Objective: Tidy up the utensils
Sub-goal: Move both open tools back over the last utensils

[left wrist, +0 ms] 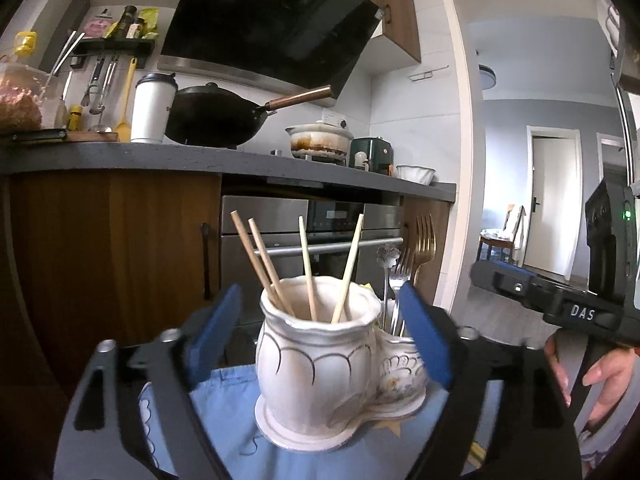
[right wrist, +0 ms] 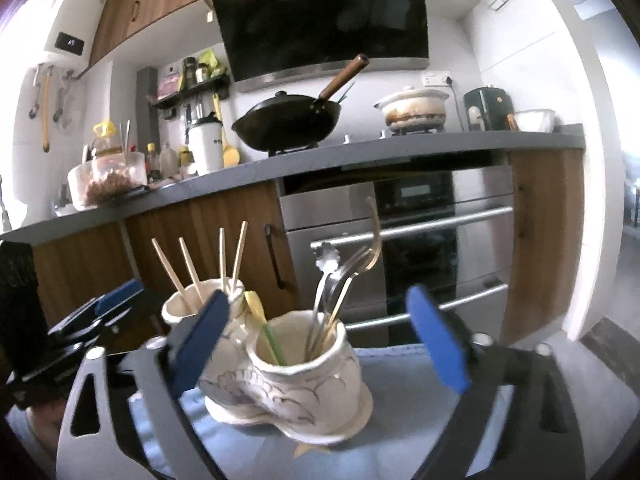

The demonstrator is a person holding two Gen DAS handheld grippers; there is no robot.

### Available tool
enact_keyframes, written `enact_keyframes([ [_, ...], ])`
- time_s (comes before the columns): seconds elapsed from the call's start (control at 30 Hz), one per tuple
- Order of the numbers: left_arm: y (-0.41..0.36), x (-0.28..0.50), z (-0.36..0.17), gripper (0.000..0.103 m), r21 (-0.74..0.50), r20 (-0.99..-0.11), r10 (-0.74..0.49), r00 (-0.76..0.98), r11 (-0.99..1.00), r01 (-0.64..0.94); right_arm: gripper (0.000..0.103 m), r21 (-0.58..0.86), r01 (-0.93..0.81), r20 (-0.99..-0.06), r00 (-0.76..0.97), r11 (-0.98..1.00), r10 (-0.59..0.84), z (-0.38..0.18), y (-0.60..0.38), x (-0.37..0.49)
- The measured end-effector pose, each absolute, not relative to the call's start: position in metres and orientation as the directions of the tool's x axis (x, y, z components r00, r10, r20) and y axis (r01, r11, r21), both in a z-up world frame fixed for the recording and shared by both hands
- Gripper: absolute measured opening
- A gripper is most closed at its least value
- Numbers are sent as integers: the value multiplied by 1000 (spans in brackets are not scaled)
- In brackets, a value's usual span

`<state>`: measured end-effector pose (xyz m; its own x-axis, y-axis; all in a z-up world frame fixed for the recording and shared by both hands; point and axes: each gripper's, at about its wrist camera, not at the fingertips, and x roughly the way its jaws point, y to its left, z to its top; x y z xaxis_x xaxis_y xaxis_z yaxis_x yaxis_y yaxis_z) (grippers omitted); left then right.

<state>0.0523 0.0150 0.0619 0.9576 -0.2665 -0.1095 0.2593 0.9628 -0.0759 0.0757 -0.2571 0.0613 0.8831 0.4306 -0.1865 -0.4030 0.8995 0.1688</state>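
left claw point(left wrist: 320, 328) released | right claw point(right wrist: 320, 340) released | glazed ceramic double pot point(right wrist: 304, 384) | wooden chopsticks point(left wrist: 256, 256)

1. Twin-pot holder point(left wrist: 316, 364): white glaze, dark scalloped line pattern.
2. Chopsticks point(left wrist: 308, 268) in holder: pale wood.
3. Forks point(right wrist: 340, 280) in holder: silver, one gold.
4. Cloth point(left wrist: 224, 432) under holder: light blue.
5. Gripper pads point(right wrist: 436, 340) flanking holder: blue.
6. Wok point(left wrist: 216, 116) behind holder: black, brown handle.

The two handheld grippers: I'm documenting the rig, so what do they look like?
Both the left gripper and the right gripper have black angular frames, silver bolts and flat blue finger pads. The right one's body shows white "DAS" lettering and a green light.
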Motion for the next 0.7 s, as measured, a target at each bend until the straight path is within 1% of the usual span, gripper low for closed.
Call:
enact_keyframes([
  [0.03, 16, 49, 61, 85, -80, -112, -272, 956, 961, 264, 96, 172, -398, -190, 884, 901, 427, 60, -259, 74],
  [0.1, 16, 42, 59, 92, -80, -121, -271, 955, 961, 263, 98, 177, -380, -202, 889, 908, 411, 55, -264, 68],
  [0.2, 16, 33, 54, 96, -82, -132, -273, 953, 961, 264, 98, 160, -358, -225, 894, 920, 387, 47, -266, 62],
  [0.57, 13, 0, 31, 97, -74, -201, -268, 942, 963, 258, 98, 174, -294, -303, 892, 940, 336, 22, -280, 40],
  [0.7, 10, -9, 24, 97, -66, -222, -254, 941, 967, 245, 98, 164, -281, -352, 879, 946, 322, 12, -280, 33],
])
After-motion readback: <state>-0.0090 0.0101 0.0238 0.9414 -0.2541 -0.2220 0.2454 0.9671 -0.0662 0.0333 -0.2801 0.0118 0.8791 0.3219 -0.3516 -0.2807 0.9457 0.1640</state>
